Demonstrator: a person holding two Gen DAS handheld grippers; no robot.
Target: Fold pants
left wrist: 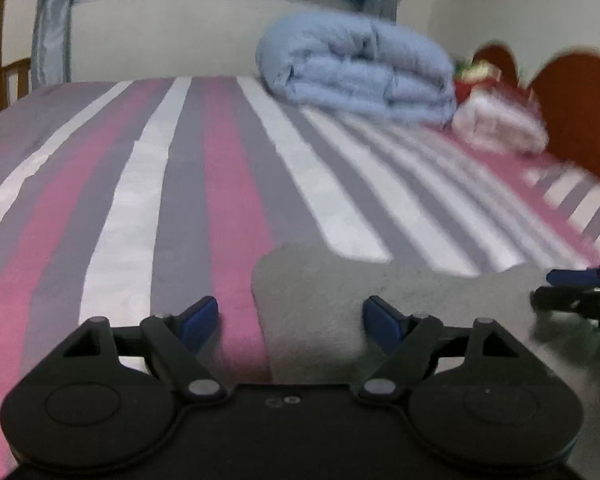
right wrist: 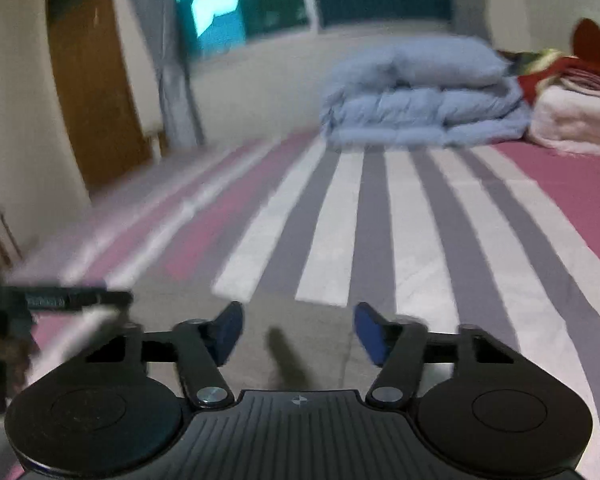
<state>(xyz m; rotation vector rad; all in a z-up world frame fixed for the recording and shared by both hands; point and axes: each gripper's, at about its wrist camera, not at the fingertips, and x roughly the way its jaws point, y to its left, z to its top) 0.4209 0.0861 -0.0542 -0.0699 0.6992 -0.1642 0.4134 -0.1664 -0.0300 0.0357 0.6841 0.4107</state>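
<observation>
Both grippers, left (left wrist: 290,320) and right (right wrist: 296,330), hang with jaws apart and grasping nothing over the grey pants (left wrist: 340,292) lying flat on the striped bed (left wrist: 180,184), so each should probably pinch an edge fully before lifting, keeping the fold even.

You see grey pants (left wrist: 324,300) on your bed's pink, grey and white striped sheet (left wrist: 172,200), a light blue duvet (left wrist: 360,68), and blue pads (left wrist: 200,318) on black hand-held grippers.

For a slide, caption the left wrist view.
Open left gripper above grey pants on a striped bed, folded blue duvet behind.
</observation>
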